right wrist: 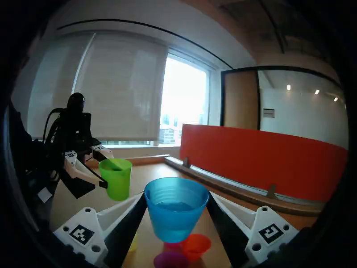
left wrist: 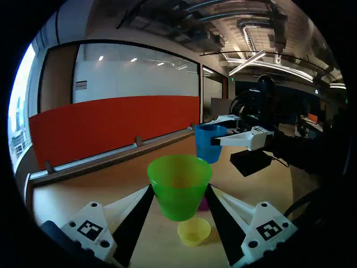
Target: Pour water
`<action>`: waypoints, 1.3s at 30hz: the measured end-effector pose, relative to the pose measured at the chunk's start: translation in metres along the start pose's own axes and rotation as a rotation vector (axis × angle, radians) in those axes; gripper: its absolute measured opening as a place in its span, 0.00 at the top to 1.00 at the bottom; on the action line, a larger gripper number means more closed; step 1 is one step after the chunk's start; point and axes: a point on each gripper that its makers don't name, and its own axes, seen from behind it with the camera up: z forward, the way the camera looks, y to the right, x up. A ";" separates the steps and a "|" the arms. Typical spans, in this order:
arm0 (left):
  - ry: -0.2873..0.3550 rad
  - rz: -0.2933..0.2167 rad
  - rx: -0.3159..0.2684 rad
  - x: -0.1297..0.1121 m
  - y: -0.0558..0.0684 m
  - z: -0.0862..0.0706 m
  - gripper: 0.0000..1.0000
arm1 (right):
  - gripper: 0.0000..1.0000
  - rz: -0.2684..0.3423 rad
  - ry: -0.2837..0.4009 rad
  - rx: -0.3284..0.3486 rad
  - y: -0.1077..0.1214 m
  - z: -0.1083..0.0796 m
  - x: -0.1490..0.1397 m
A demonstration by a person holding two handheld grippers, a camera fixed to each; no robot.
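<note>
A pale, smooth wooden tabletop (left wrist: 111,178) runs to a low rail, behind which stands a long matte red partition panel (left wrist: 111,125) under frosted glass. Bare metal ducts and strip lights (left wrist: 250,27) cross the ceiling. In the right gripper view a bright window (right wrist: 183,98) sits beside a drawn, fine-ribbed roller blind (right wrist: 116,89).

The left gripper (left wrist: 180,190), white plastic with black inner faces and square printed markers, has its two fingers set about a cup's width apart and pressed against the sides of a translucent green plastic cup (left wrist: 178,176). That cup is tapered, round-rimmed and upright, held above the table. Below it a small squat yellow plastic cup (left wrist: 193,231) stands on the wood, with a bit of something purple (left wrist: 203,204) just behind.

The right gripper (right wrist: 176,198) clamps a translucent blue plastic cup (right wrist: 175,214) of the same tapered shape, upright, with water showing partway up inside. Beneath it stand a small orange cup (right wrist: 195,245) and a small magenta cup (right wrist: 171,259), close together. The green and blue cups are near each other and not touching.
</note>
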 end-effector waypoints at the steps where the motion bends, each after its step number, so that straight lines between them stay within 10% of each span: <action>1: 0.001 0.000 -0.001 0.000 0.000 0.000 0.18 | 0.07 -0.001 -0.002 0.001 0.000 0.000 0.000; 39: 0.102 -0.030 -0.018 -0.004 0.005 -0.002 0.19 | 0.07 -0.064 -0.018 0.032 -0.014 0.003 0.022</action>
